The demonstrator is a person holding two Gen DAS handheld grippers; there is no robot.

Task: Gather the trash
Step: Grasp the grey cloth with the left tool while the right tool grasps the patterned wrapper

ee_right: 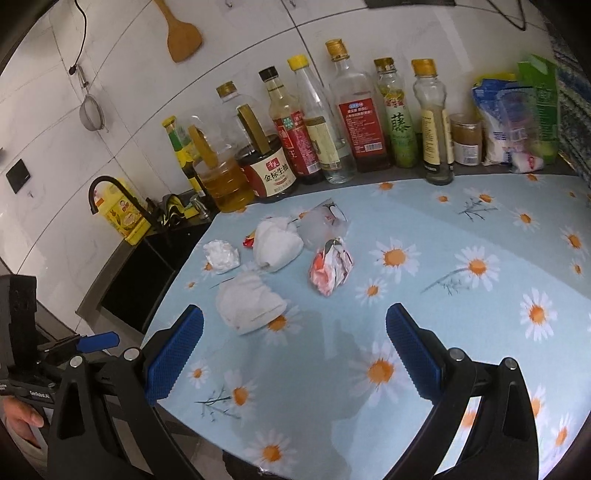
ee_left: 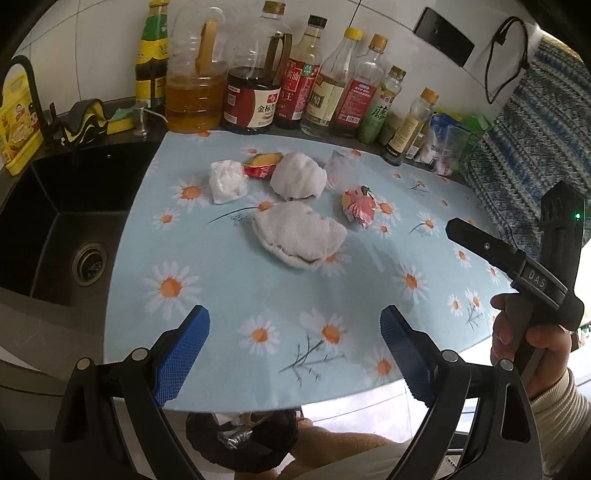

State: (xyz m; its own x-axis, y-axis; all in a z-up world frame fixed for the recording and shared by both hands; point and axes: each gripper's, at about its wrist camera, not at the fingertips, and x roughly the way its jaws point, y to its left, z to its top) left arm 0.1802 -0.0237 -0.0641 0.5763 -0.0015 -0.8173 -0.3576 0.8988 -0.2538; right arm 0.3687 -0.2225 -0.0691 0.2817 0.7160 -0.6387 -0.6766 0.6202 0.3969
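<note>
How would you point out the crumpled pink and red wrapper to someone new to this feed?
Start at the row of bottles along the wall, then drop to the daisy-print tablecloth. Right of the white tissue wads lies the crumpled wrapper. It is the only piece with shiny foil and pink-red print.

Glossy, smooth daisy-print tablecloth (ee_left: 229,295) under crumpled white tissue (ee_left: 227,181), two soft ribbed cloth-like wads (ee_left: 299,234), a shiny crinkled foil wrapper (ee_left: 359,206); knurled blue rubbery pads (ee_right: 176,358) on matt black plastic fingers; clear glossy bottles (ee_right: 349,114); matt wooden spatula (ee_right: 181,35).
</note>
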